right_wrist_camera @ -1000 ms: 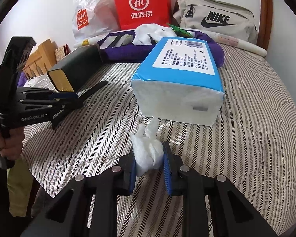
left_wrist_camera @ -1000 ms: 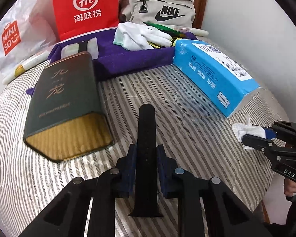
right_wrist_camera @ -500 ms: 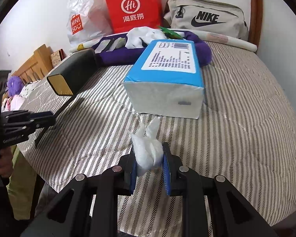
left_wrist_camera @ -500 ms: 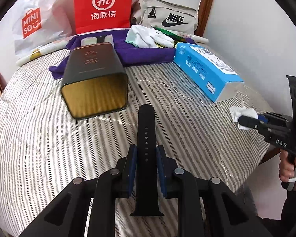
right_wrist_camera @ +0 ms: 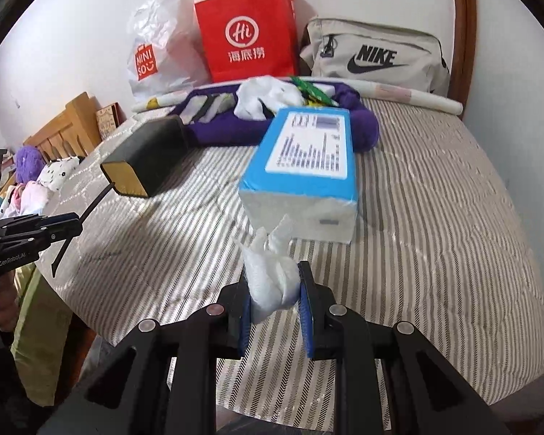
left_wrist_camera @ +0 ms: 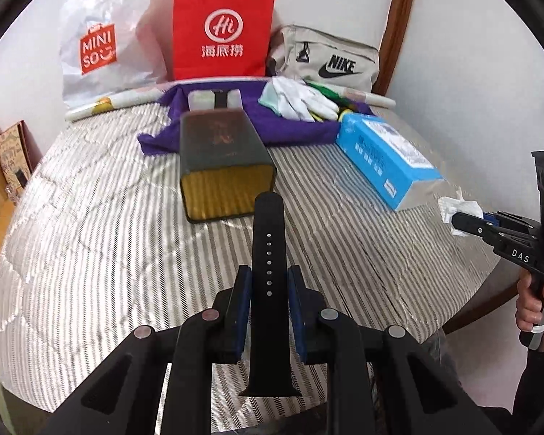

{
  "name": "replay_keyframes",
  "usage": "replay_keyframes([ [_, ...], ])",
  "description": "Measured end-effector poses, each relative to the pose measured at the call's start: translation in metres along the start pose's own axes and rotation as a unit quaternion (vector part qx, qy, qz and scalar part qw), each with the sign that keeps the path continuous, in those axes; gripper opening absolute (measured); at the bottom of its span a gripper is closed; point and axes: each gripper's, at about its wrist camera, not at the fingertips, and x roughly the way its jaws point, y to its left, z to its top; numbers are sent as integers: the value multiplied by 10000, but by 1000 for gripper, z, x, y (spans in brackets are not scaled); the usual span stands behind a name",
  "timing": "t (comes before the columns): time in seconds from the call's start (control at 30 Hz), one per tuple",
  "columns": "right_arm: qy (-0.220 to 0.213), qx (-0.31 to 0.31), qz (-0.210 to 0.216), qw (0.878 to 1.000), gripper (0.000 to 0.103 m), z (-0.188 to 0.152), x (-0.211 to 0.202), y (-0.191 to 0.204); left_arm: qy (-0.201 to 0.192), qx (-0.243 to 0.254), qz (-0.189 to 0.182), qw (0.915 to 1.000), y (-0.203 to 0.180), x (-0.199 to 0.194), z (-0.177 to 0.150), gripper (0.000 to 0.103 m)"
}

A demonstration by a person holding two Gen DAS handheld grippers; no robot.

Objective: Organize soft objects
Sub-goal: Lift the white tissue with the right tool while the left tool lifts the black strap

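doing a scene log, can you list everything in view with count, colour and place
watch strap: 1, black, held in left gripper
tissue wad: 1, white, held in right gripper
tissue pack: 1, blue, lying mid bed
box: 1, dark green with gold end, lying mid bed
cloth: 1, purple, far side of bed
gloves: white, on the cloth
paper bag: 1, red, against wall
plastic bag: 1, white, left of red bag
Nike bag: 1, beige, against wall
bed cover: striped grey-white
left gripper: black, shut on strap
right gripper: black, shut on tissue
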Motion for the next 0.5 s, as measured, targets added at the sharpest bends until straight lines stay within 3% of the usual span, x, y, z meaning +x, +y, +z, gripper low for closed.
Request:
replay_keyframes([
  [0.5,-218,54,175,9996,22,47,-16,-8,-372,-266,30,9989,13,-24,46,19],
])
